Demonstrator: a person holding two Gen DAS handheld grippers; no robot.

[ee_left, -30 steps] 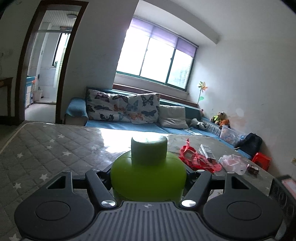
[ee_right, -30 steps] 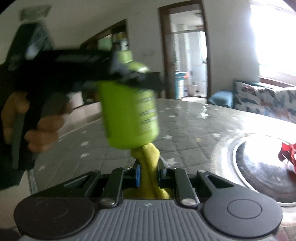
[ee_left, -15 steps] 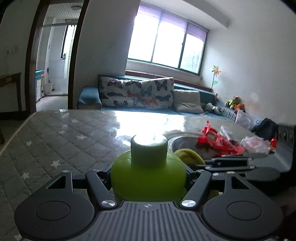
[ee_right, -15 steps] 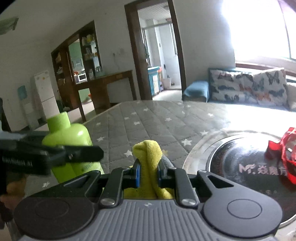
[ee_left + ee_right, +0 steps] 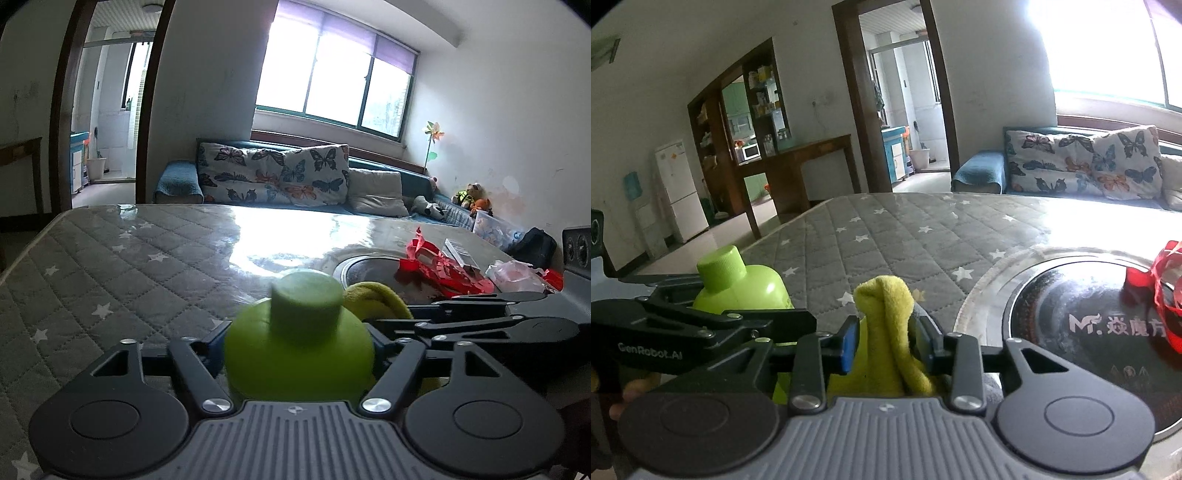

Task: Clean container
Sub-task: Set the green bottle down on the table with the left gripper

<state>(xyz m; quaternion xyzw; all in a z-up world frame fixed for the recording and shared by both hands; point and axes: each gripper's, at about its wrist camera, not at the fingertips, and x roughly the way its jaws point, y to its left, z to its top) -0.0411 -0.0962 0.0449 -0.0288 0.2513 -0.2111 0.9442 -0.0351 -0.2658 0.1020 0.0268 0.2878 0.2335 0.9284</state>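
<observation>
The left gripper [image 5: 299, 347] is clamping the green bottle [image 5: 299, 347] right across its body, fingers closed in on either side, and the bottle is sitting upright between them with its green cap [image 5: 306, 295] poking up above the finger line. In the right wrist view that same bottle [image 5: 746, 288] is showing at the left, cap [image 5: 721, 266] tilted slightly, with the left gripper's black linkage [image 5: 701, 325] crossing in front of it.

Over on the other side, the right gripper [image 5: 886, 339] is pinching a yellow cloth [image 5: 886, 317], its blue-padded fingers [image 5: 849, 343] drawn nearly together on the fold, and the cloth is bunching up above them in a rounded peak. The cloth is pressing just beside the bottle's right shoulder; from the left wrist camera the cloth [image 5: 376, 295] is peeking out from behind the bottle, touching or very nearly touching it, hard to call which.

Both tools are working above the grey quilted table cover with white stars [image 5: 905, 236]. To the right, a round black hob plate [image 5: 1089, 332] with white lettering is lying set into the table, and red packaging [image 5: 439, 266] is resting on its far edge. A person's fingers [image 5: 628, 398] are curling round the left handle at the lower left.
</observation>
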